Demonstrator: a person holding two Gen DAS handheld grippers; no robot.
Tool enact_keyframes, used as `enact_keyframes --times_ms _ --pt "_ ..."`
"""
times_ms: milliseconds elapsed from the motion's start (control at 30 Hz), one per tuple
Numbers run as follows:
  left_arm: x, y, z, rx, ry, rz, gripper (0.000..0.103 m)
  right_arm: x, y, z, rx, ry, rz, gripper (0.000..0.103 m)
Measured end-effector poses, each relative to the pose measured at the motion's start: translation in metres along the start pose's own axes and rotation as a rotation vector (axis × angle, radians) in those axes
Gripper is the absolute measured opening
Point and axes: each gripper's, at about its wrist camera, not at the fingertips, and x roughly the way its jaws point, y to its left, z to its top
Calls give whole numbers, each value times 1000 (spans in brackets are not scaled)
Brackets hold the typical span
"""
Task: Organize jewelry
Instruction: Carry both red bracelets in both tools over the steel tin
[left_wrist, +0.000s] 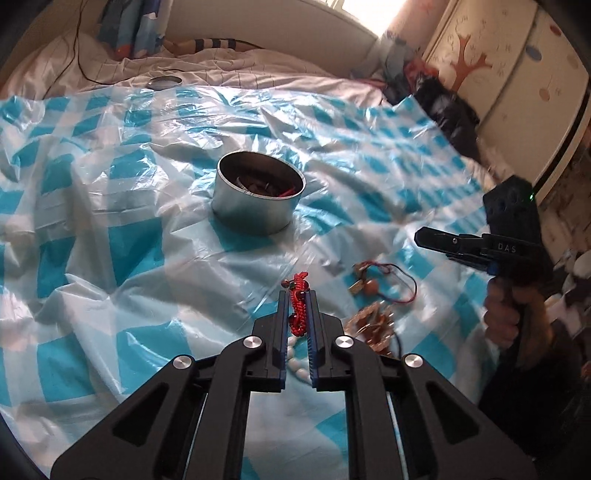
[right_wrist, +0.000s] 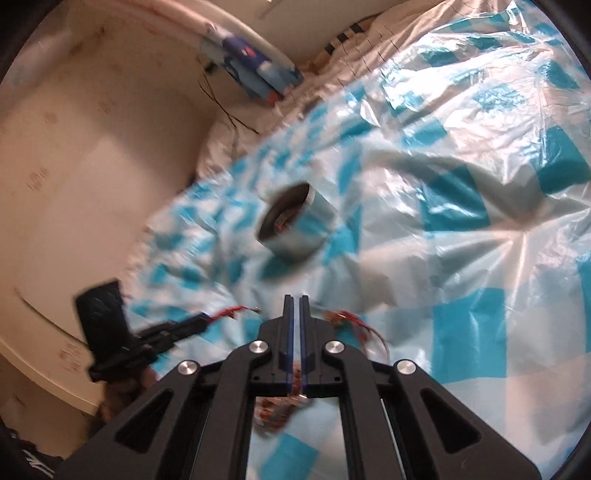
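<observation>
My left gripper (left_wrist: 297, 293) is shut on a red braided bracelet (left_wrist: 297, 306) and holds it above the blue-and-white plastic sheet (left_wrist: 110, 258). An open round metal tin (left_wrist: 258, 195) with some jewelry inside stands beyond it; it also shows blurred in the right wrist view (right_wrist: 295, 229). My right gripper (right_wrist: 294, 299) is shut with nothing between its tips; it shows from the side in the left wrist view (left_wrist: 424, 236). A red cord necklace with pendants (left_wrist: 376, 282) and a gold-coloured chain heap (left_wrist: 373, 325) lie right of my left gripper. White beads (left_wrist: 295, 362) lie under it.
The tin's lid (left_wrist: 164, 82) lies at the far edge of the sheet. Pillows and blue fabric (left_wrist: 133, 29) sit at the bed's head. A wardrobe (left_wrist: 498, 74) stands at the right. A dark bundle (left_wrist: 450, 110) lies by the bed's far right corner.
</observation>
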Motion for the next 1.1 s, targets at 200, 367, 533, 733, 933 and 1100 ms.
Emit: enact_keyframes --times_ms 200,367,533,733,933,1100 --pt "3 -6 5 4 -23 -1 8 6 7 4 -75 35 -201 4" --pt "3 -5 6 -3 -27 3 8 27 15 -10 -237 108 -439 61" --pt "2 -5 6 2 -25 6 8 63 21 -36 -448 224 -639 41" --pt "-1 -5 8 -10 -45 -1 8 33 10 -22 -229 154 -329 2" --pt "-3 -6 14 -17 -69 -12 8 7 -4 -4 -24 30 -56 2" --pt "-2 -13 22 -3 -95 -6 8 0 14 12 -37 -63 0 2"
